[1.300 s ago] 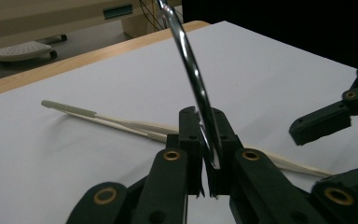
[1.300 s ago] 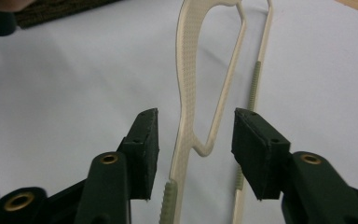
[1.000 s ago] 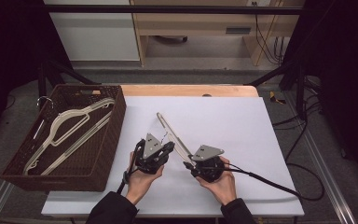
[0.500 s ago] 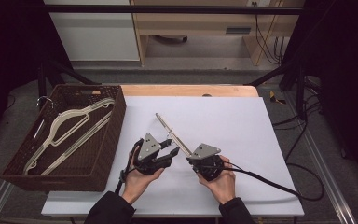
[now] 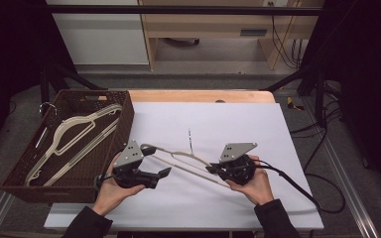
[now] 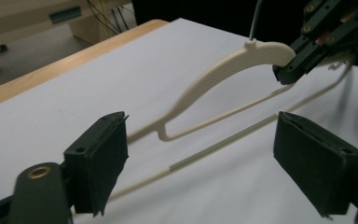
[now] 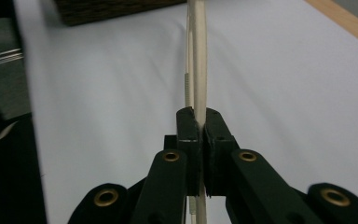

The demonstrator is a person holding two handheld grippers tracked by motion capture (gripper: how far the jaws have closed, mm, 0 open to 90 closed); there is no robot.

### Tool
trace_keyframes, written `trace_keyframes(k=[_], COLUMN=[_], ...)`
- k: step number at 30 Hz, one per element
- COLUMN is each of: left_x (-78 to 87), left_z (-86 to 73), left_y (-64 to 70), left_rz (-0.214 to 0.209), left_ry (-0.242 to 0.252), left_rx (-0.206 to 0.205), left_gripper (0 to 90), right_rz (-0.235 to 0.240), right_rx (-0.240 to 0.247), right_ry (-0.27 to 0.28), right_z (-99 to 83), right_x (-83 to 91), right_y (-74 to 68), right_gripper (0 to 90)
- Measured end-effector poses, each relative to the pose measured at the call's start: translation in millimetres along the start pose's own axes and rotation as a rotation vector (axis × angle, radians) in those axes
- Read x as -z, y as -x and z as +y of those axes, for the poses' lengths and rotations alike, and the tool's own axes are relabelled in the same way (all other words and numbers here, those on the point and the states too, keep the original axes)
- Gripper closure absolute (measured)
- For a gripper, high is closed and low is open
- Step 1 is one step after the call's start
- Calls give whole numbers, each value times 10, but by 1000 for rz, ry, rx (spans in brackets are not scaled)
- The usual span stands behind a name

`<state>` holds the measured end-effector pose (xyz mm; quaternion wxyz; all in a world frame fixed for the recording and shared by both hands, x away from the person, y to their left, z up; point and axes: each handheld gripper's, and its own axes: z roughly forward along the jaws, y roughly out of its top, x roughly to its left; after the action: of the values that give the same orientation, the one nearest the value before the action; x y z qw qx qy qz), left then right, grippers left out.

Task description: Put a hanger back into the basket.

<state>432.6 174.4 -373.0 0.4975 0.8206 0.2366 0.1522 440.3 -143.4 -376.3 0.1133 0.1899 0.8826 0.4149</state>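
Note:
A cream plastic hanger [image 5: 178,159] with a thin metal hook [image 5: 189,136] is held a little above the white table sheet [image 5: 243,124], between the two grippers. My right gripper [image 5: 212,169] is shut on one shoulder of it; in the right gripper view the hanger [image 7: 198,60] runs straight out from the closed jaws of the right gripper [image 7: 198,126]. My left gripper [image 5: 156,161] is open at the hanger's other end. In the left gripper view the hanger [image 6: 214,74] and its thin bottom bar pass between the spread pads [image 6: 98,168] without touching them.
A dark wicker basket [image 5: 125,126] stands at the table's left edge and holds more cream hangers [image 5: 74,139]. A black cable [image 5: 297,183] trails right from the right gripper. A wooden strip [image 5: 203,95] borders the sheet's far side.
The hanger has swung from pointing away across the sheet to lying crosswise between the grippers, still in the right gripper. The left gripper has shifted slightly toward the near edge.

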Motion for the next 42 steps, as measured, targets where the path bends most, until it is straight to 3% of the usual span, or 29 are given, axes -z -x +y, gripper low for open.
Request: trace_keyframes(k=[2,3,7,9,15,17,21,24,27,31,32,36,39,42], left_x=[-1,-7,-79,-125,-171,-162,-134,-101,-46,21,41,158,276,441], left_z=[18,24,40,45,60,66,76,77,95,146,161,282,409,556], left_y=[23,49,138,179,245,261,288,310,385,442,442,415,353,277], left_rz=[-44,-39,-115,-131,-197,-214,-223,-249,-251,-202,-201,-131,-91,-50], left_ry=[-54,-66,-125,-152,-190,-205,-233,-219,-192,-189,-182,-156,-128,-114], left_rx=[-41,-69,-149,-182,-225,-230,-229,-205,-222,-222,-202,-174,-140,-155], left_gripper=[195,204,341,387,634,726,792,818,856,864,864,864,865,865], right_rz=[58,85,169,197,272,277,284,255,186,102,72,-8,-49,-69], right_rx=[20,32,82,99,135,130,113,102,94,65,61,18,-18,-44], right_ry=[5,8,1,-2,-5,-2,-2,6,44,148,182,262,320,342], right_z=[-1,-4,-27,-38,-60,-61,-53,-48,-41,-31,-37,-106,-194,-290], right_x=[31,39,50,46,21,10,0,17,57,187,234,425,545,606], right_y=[-21,-30,-85,-113,-153,-152,-126,-109,-98,-59,-46,7,27,45], right_gripper=[874,873,873,873,873,872,858,819,709,568,542,462,410,390])
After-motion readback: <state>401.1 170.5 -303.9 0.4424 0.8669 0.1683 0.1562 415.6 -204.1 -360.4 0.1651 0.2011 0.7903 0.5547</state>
